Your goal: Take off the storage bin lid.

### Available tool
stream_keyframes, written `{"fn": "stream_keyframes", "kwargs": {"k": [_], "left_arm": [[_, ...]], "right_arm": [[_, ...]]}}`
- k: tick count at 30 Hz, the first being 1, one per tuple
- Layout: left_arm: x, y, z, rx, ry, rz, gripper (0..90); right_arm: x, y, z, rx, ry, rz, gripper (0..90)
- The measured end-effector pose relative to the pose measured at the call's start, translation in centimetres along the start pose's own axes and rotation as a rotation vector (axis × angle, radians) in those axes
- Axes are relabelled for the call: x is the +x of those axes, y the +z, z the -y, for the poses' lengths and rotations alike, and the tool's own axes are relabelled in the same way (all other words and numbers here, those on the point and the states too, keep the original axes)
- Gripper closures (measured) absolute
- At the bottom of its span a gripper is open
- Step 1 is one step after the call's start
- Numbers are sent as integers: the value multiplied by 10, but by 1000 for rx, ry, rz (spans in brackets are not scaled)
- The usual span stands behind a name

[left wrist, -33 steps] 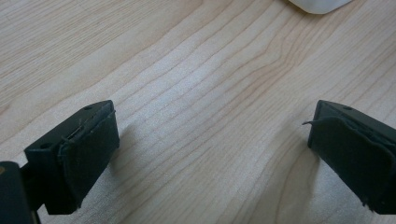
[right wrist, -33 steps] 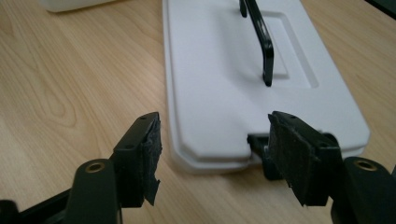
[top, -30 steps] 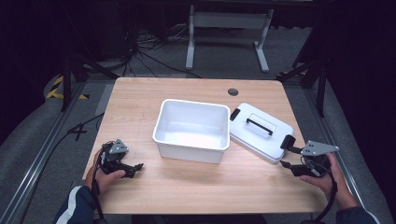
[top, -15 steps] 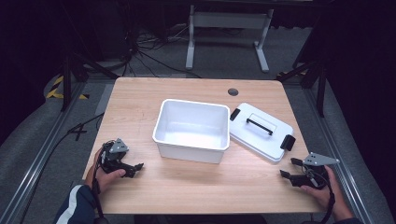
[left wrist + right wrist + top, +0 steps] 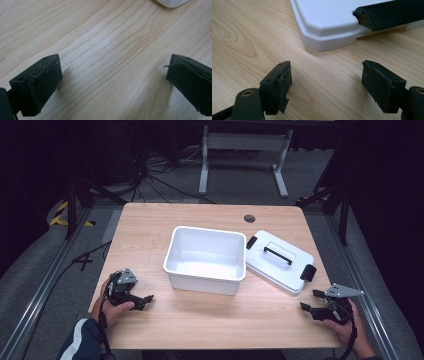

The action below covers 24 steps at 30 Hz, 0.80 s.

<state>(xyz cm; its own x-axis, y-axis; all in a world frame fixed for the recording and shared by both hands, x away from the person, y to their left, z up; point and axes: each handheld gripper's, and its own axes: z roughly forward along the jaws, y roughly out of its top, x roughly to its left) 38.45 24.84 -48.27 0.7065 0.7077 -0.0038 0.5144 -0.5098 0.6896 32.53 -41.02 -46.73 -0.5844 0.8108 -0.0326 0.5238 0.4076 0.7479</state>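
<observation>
Lid (image 5: 280, 260) lies beside the tub (image 5: 206, 258), seemingly touching; right hand-held gripper (image 5: 311, 300) near it, jaws just widened, empty.

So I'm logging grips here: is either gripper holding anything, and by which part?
Nothing is held. The left gripper and right gripper both stand open over bare table, the lid untouched.

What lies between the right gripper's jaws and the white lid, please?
Nothing but bare wooden table: in the right gripper view the right gripper stands open, apart from the white lid, with bare wood between.
</observation>
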Motion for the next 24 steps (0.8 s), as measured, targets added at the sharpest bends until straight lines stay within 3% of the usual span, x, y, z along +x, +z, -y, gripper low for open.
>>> {"fn": "stream_keyframes", "kwargs": {"k": [24], "left_arm": [[1,0,-1,5,-14,5,2]], "right_arm": [[0,0,0,6,8,12,209]]}}
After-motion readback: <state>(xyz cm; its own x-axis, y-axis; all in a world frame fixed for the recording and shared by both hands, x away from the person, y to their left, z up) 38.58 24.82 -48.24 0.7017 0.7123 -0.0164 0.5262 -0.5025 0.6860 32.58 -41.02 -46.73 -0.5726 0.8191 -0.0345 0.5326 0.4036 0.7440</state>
